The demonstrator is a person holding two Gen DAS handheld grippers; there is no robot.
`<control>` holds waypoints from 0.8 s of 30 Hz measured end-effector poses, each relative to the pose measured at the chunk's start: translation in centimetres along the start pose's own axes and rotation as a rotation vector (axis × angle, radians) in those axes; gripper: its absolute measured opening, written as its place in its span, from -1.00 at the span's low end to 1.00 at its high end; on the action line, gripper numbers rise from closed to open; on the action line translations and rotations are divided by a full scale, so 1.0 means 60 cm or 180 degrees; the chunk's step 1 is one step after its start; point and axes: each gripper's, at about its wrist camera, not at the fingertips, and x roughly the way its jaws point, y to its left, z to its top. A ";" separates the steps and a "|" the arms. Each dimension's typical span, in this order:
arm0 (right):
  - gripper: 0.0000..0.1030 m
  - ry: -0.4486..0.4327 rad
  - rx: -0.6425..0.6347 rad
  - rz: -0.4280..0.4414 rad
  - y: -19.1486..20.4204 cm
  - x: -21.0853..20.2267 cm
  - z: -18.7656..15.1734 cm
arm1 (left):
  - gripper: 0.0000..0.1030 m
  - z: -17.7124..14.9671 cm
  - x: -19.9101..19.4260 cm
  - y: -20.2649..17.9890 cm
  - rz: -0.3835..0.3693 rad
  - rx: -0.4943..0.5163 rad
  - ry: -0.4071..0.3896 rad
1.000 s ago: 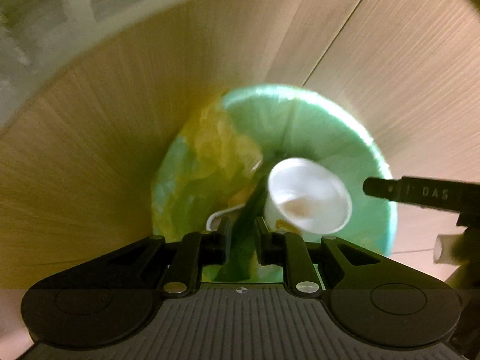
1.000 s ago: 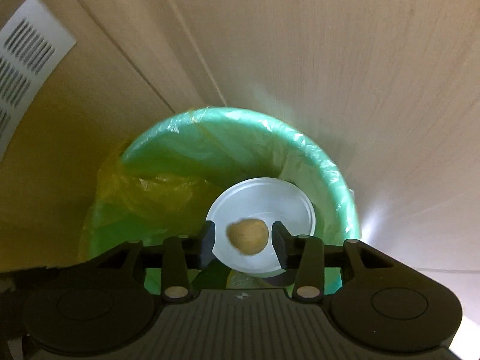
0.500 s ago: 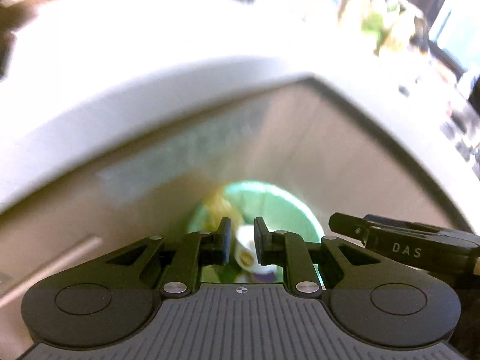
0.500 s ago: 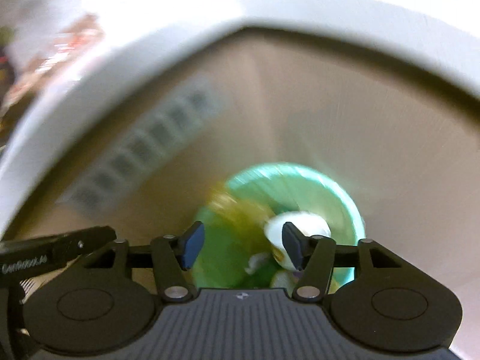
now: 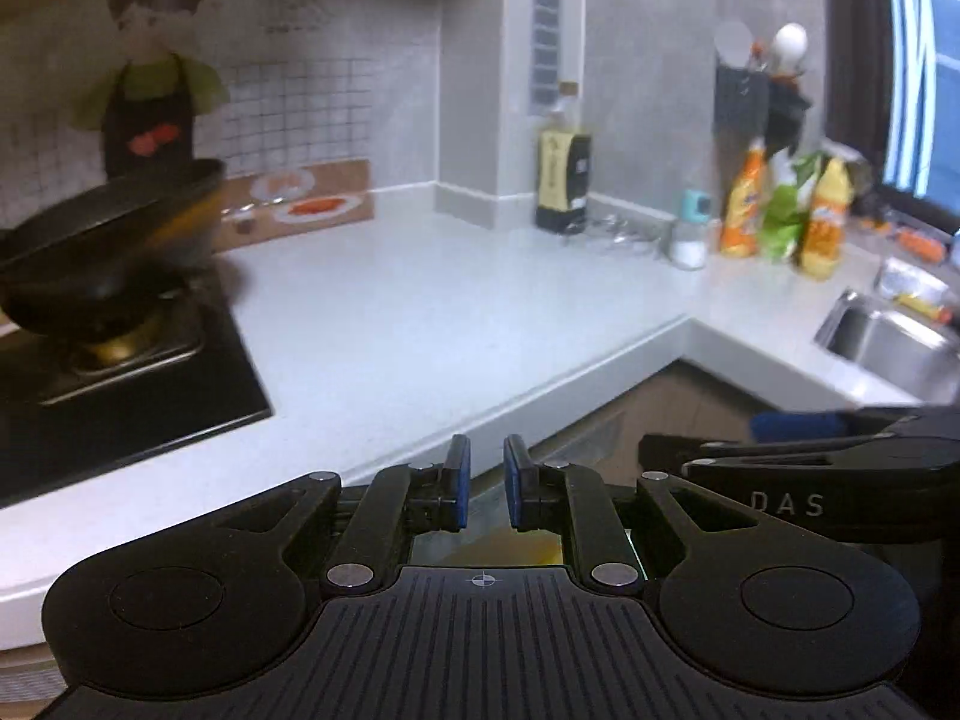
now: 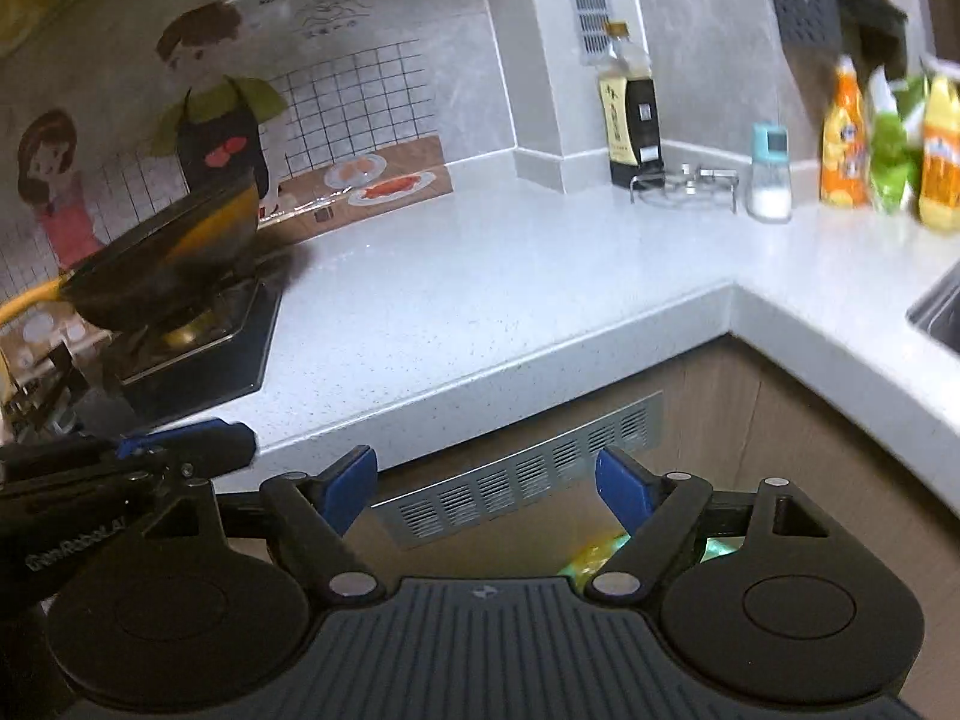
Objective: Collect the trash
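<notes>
Both grippers are raised in front of the white countertop [image 5: 420, 312] and point at its edge. My left gripper [image 5: 487, 483] has only a narrow gap between its blue pads; its jaws are closing with nothing between them. My right gripper [image 6: 486, 483] stands wide, its jaws still opening and empty. It also shows side-on in the left wrist view as the right gripper [image 5: 702, 435]. In the right wrist view, the left gripper [image 6: 234, 447] is at the left. Only slivers of the bin's green liner [image 6: 717, 545] and a yellow bag [image 6: 591, 555] show below the fingers.
A black wok [image 5: 102, 252] sits on the hob at the left. A dark sauce bottle [image 5: 564, 180], a wire rack, a shaker and orange and yellow bottles [image 5: 744, 204] line the back wall. The sink [image 5: 888, 348] is at the right. A vent grille [image 6: 522, 468] is set in the cabinet below.
Both views have swung up from looking into the green-lined bin to the countertop. The white cup and bowl in the bin are out of view. The right jaws have spread much wider.
</notes>
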 end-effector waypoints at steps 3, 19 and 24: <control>0.58 -0.0009 -0.0067 -0.0102 0.002 0.000 0.001 | -0.69 0.001 -0.007 0.002 -0.0124 -0.0040 0.0050; 0.58 -0.0009 -0.0036 -0.0056 -0.007 -0.002 -0.014 | -0.69 -0.010 -0.008 0.008 -0.0173 -0.0078 0.0136; 0.58 -0.0005 -0.0058 -0.0028 -0.006 0.000 -0.012 | -0.69 -0.009 -0.009 0.010 -0.0158 -0.0088 0.0142</control>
